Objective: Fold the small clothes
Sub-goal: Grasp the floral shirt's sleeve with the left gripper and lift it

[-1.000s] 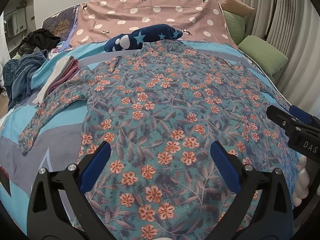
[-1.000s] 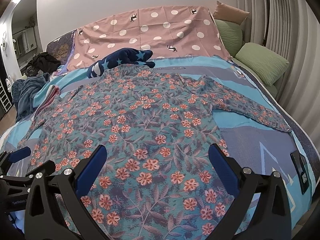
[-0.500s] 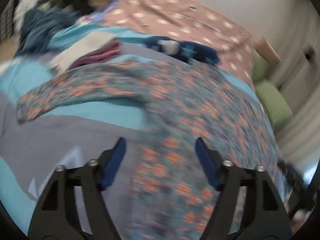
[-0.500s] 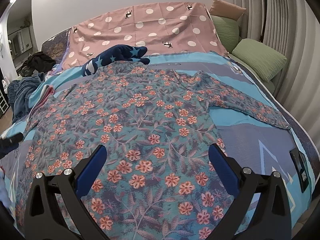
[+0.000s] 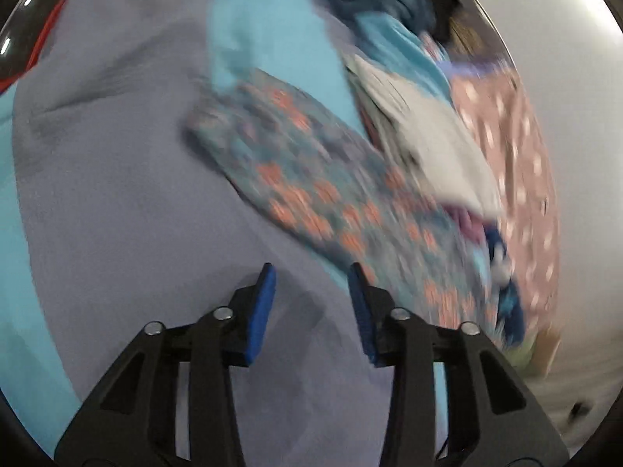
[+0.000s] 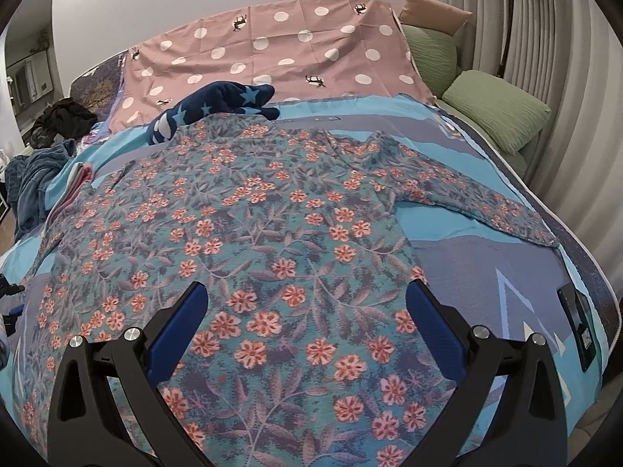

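Observation:
A teal long-sleeved top with orange flowers [image 6: 272, 233] lies spread flat on the bed, both sleeves stretched out to the sides. My right gripper [image 6: 307, 303] is wide open and empty above the top's lower hem. My left gripper [image 5: 311, 288] is partly open and empty, over the grey bedcover just short of the top's left sleeve [image 5: 296, 171]. The left wrist view is blurred by motion.
A stack of folded clothes [image 5: 420, 132] lies beside the left sleeve. A navy star-print garment [image 6: 218, 105] sits by the collar. Dark clothes [image 6: 46, 155] are piled at the far left. Green pillows [image 6: 494, 113] and a phone [image 6: 580, 327] are at the right.
My left gripper has swung left from the top's hem to its left sleeve and its jaws have narrowed. My right gripper has stayed over the hem, open.

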